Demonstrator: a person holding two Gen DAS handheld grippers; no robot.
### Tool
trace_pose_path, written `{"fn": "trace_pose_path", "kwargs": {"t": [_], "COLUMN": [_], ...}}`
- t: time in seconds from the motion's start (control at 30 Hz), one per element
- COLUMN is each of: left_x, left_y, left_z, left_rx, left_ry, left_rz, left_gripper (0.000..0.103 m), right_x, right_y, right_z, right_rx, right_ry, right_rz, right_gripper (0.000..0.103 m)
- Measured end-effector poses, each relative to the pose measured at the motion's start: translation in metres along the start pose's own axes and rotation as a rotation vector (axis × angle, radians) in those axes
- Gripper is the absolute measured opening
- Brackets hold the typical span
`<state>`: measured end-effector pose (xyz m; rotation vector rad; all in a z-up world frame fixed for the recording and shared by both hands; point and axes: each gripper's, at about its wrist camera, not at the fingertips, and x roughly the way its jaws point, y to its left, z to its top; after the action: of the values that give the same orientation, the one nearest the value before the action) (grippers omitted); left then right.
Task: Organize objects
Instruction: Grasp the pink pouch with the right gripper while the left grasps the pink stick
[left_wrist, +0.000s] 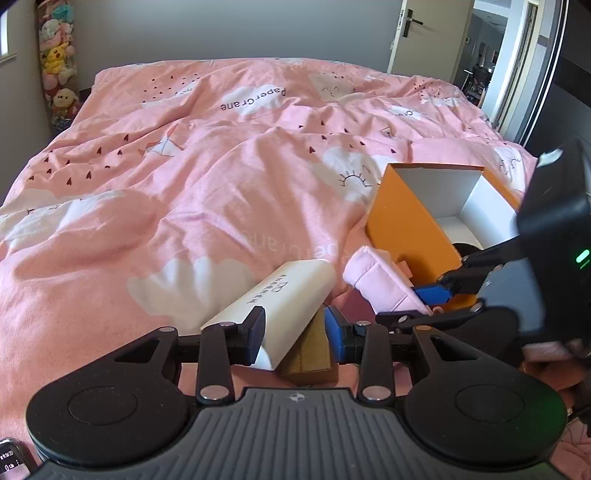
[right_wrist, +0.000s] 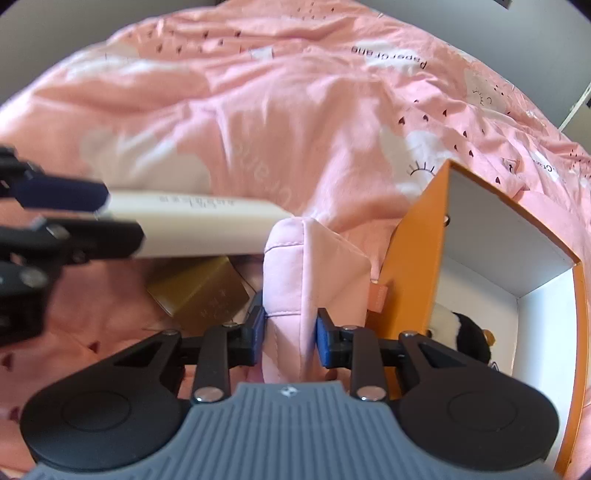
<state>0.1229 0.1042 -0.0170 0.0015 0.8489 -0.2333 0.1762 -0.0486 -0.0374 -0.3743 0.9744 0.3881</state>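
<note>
A long white box (left_wrist: 288, 295) with printed lettering is clamped at its near end in my left gripper (left_wrist: 295, 332), slanting up over a gold-brown box (left_wrist: 306, 354) on the bed. In the right wrist view the white box (right_wrist: 207, 229) runs sideways out of the left gripper (right_wrist: 85, 214) above the gold-brown box (right_wrist: 203, 291). My right gripper (right_wrist: 290, 332) is shut on a padded pink fabric pouch (right_wrist: 310, 266), right beside an open orange box (right_wrist: 413, 258) with a white inside. A black-and-white plush toy (right_wrist: 461, 332) lies in that box. From the left wrist, the right gripper (left_wrist: 417, 306) holds the pouch (left_wrist: 380, 280) against the orange box (left_wrist: 406, 221).
Everything rests on a bed with a rumpled pink duvet (left_wrist: 184, 184) printed with clouds. A column of stuffed toys (left_wrist: 55, 66) hangs in the far left corner. A door (left_wrist: 424, 37) stands open at the far right.
</note>
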Motion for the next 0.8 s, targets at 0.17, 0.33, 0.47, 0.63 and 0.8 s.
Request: {"fn": "trace_pose_path", "kwargs": {"t": [0.17,0.33,0.47,0.63,0.8], "left_x": [0.001,0.021,0.046,0.08,0.11], "left_y": [-0.01,-0.022,-0.036,-0.052,-0.055], "left_z": [0.007,0.013,0.013,0.008,0.0], "left_rx": [-0.019,-0.076,-0.142,-0.25,-0.332], "left_ry": [0.019,0.098,0.179,0.253,0.32], "left_rz": [-0.069,-0.168,-0.193,-0.154,-0.073], "left_gripper": [0.042,0.042,0.042,0.05,0.057], "right_x": [-0.048,-0.077,-0.1,-0.116,-0.11], "right_y": [-0.047,-0.101,-0.13,-0.166,-0.209], "right_z": [-0.004,-0.007,-0.019,-0.039,-0.065], "right_rx": [0.198,0.413,0.502,0.557,0.637], "right_ry": [-0.08,-0.161,-0.235,-0.286,-0.275], "right_rz": [0.18,0.372,0.429,0.385,0.356], "right_gripper": [0.03,0.03,0.03,0.03,0.03]}}
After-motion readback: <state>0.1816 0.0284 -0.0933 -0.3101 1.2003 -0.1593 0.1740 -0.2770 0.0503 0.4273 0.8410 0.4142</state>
